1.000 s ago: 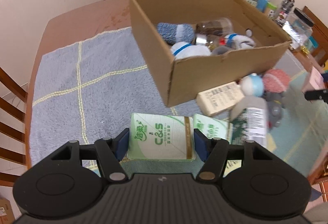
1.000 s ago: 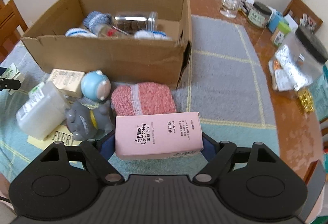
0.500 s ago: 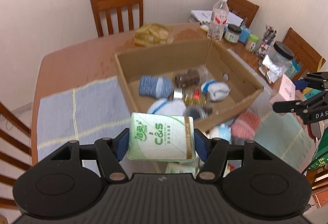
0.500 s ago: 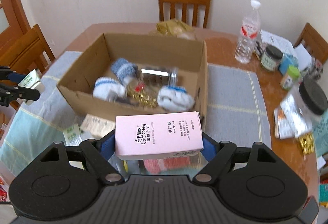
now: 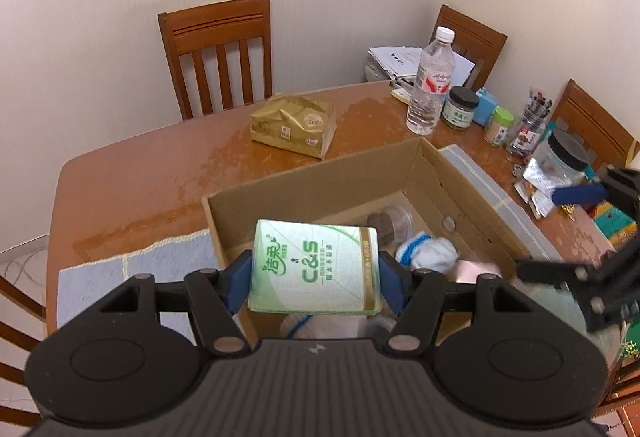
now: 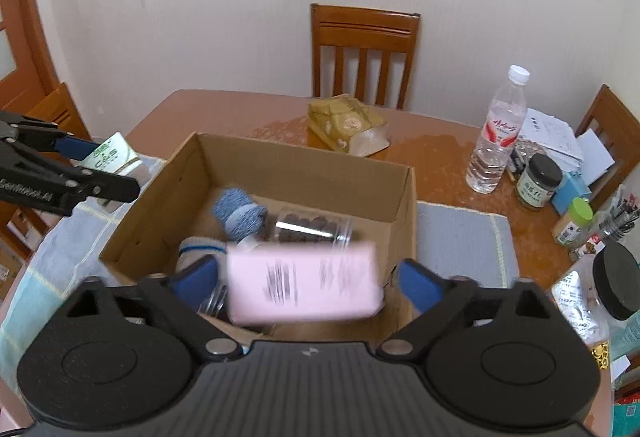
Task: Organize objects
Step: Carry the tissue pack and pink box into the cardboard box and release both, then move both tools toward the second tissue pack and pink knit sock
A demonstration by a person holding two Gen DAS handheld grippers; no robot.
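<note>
My left gripper (image 5: pixel 315 279) holds a green-and-white tissue pack (image 5: pixel 308 261) above the near-left corner of the open cardboard box (image 5: pixel 312 189); its jaws are just starting to open, the pads still on the pack. In the right wrist view my right gripper (image 6: pixel 308 279) hangs over the box's (image 6: pixel 304 165) near side with its jaws opening wide. A blurred pink carton (image 6: pixel 304 285) drops between them, clear of both pads. Inside the box lie a blue sock roll (image 6: pixel 238 211), a clear jar (image 6: pixel 312 227) and white socks (image 5: pixel 426 253).
Behind the box on the wooden table are a gold packet (image 5: pixel 292 127), a water bottle (image 5: pixel 432 77), small jars (image 5: pixel 460 111) and papers. A black-lidded jar (image 6: pixel 614 285) stands at the right. A blue-grey cloth (image 5: pixel 136 273) lies under the box. Wooden chairs (image 5: pixel 220 49) surround the table.
Both grippers rose and moved forward from the table to above the box. The right jaws have spread and let go of the pink carton, which now falls. The left keeps its pack.
</note>
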